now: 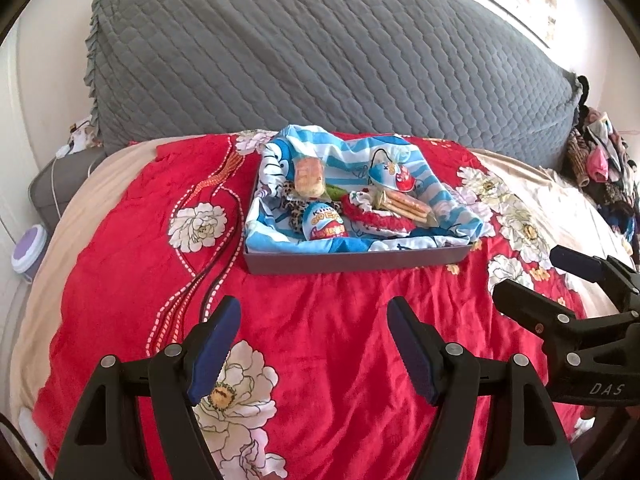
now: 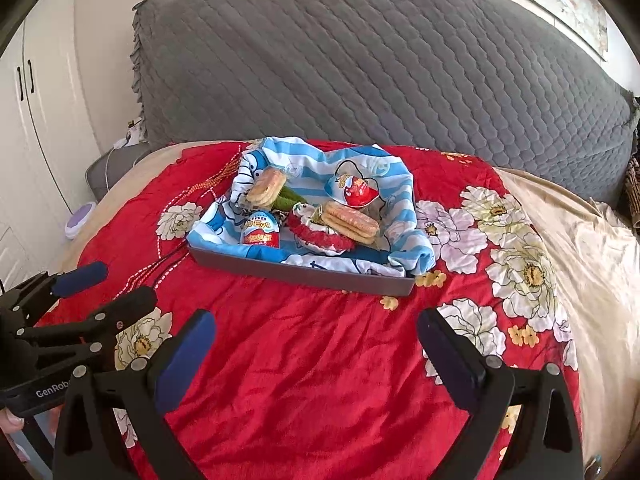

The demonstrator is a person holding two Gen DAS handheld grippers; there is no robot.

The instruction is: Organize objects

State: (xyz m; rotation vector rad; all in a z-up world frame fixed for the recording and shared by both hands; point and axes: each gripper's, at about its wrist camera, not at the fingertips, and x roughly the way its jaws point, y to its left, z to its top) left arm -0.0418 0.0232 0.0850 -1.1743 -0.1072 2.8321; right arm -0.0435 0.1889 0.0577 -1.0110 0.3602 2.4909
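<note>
Hovering over the red bedspread [image 1: 320, 320], both tongs gape apart.
Left gripper [image 1: 314, 344] and right gripper [image 2: 316, 354] hold nothing; the snack tray [image 2: 304, 272] sits beyond.

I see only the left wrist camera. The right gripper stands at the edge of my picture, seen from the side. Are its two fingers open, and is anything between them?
Observer: They are open. In the right wrist view the right gripper has its blue-padded fingers wide apart, with only the red flowered bedspread between them.
Operator: Does it point at the tray?
Observer: Roughly, yes. The dark grey rectangular tray lies ahead of it, apart from both fingers.
Operator: What stands left of the bed, beyond my frame?
Observer: White wardrobe doors with black handles.
</note>
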